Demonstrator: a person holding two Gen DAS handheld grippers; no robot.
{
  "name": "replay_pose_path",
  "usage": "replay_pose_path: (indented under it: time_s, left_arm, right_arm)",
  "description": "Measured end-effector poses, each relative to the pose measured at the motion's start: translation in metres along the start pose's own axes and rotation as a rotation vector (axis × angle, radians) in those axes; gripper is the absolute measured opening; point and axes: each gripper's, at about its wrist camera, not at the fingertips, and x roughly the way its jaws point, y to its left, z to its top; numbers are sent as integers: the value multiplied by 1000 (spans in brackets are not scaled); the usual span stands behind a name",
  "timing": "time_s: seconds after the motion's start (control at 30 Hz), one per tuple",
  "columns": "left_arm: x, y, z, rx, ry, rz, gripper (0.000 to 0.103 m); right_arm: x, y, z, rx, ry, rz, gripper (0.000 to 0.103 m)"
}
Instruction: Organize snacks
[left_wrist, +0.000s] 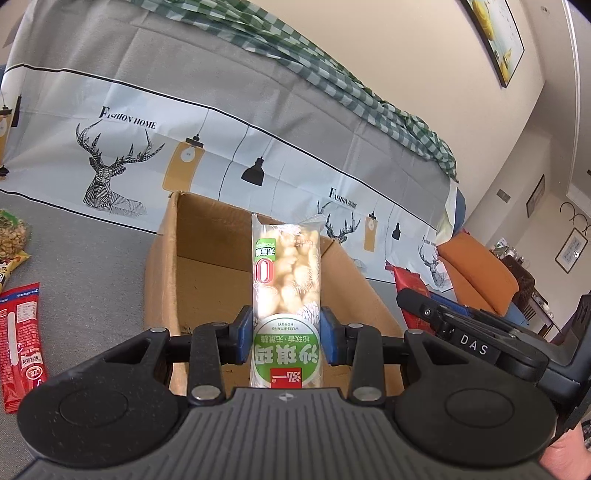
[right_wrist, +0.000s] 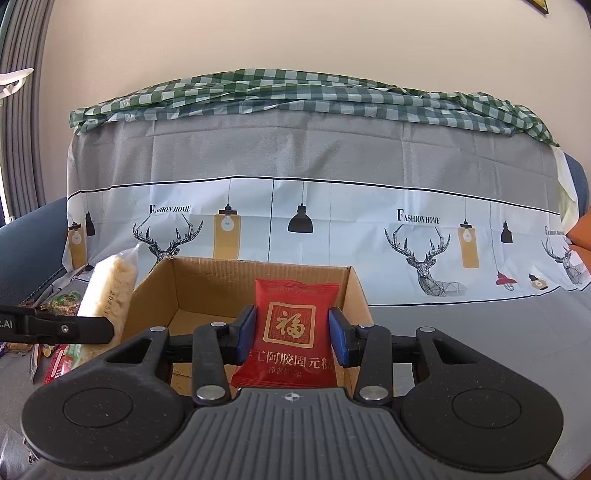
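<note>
My left gripper (left_wrist: 286, 332) is shut on a long clear packet of pale puffed snack with a green label (left_wrist: 285, 291), held upright over the near rim of an open cardboard box (left_wrist: 207, 266). The right gripper (right_wrist: 292, 334) is shut on a red snack packet with a gold square emblem (right_wrist: 291, 332), held just in front of the same cardboard box (right_wrist: 207, 291). In the right wrist view the left gripper's finger (right_wrist: 66, 326) and its pale packet (right_wrist: 110, 284) show at the box's left side. The red packet (left_wrist: 408, 288) shows beside the box in the left wrist view.
The box stands on a grey cloth (left_wrist: 92, 266) printed with deer and lamps. Loose snack packets lie left of the box: a red one (left_wrist: 22, 343), a bag of nuts (left_wrist: 13, 236), more in a heap (right_wrist: 59, 306). An orange cushion (left_wrist: 476, 273) lies at the right.
</note>
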Motion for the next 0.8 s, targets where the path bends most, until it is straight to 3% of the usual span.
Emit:
replay_pose_path:
  time_s: [0.8]
  left_arm:
    - [5,-7,-4,16,2,-17,41]
  right_arm:
    - [0,-6,0,1,-5,2,44]
